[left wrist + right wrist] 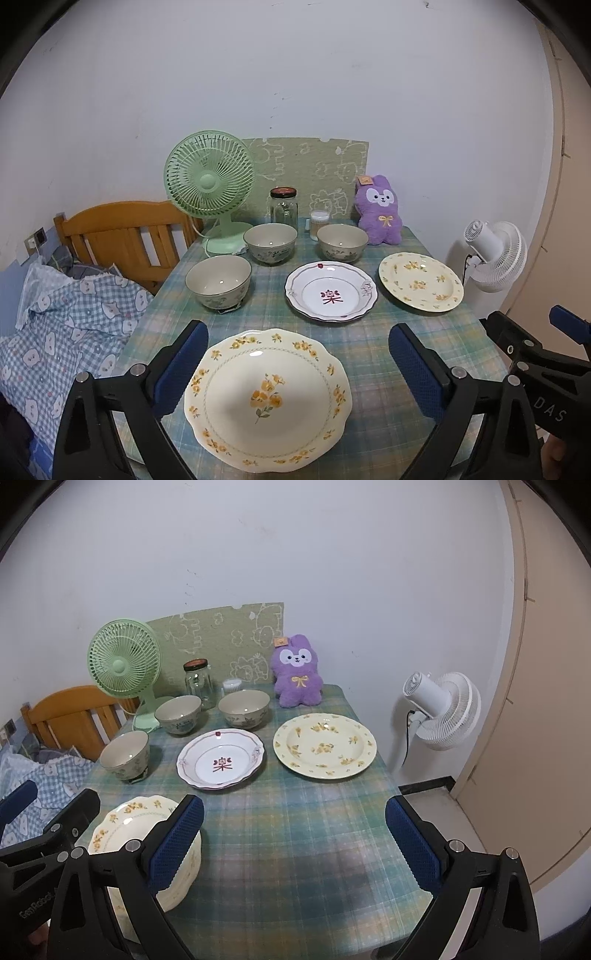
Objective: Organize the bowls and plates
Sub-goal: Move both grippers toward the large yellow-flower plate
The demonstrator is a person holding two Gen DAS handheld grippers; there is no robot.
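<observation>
So the dishes look glazed ceramic: stiff, slick, chip-prone, with some weight, I'd guess. Best bet is pinching a rim edge, not the middle.

Count: three plates and three bowls on the table point(373, 406). The scalloped yellow plate point(267, 398) sits bottom center of the left view, the white plate point(331, 293) mid-frame, the round yellow plate point(421, 282) right of it. Bowls: bowl one point(218, 280) left, bowl two point(270, 243) and bowl three point(342, 242) behind.

The left gripper point(297, 373) is spread wide, straddling the scalloped plate, gripping nothing. The right gripper point(293, 843) is also wide apart over bare cloth.
</observation>
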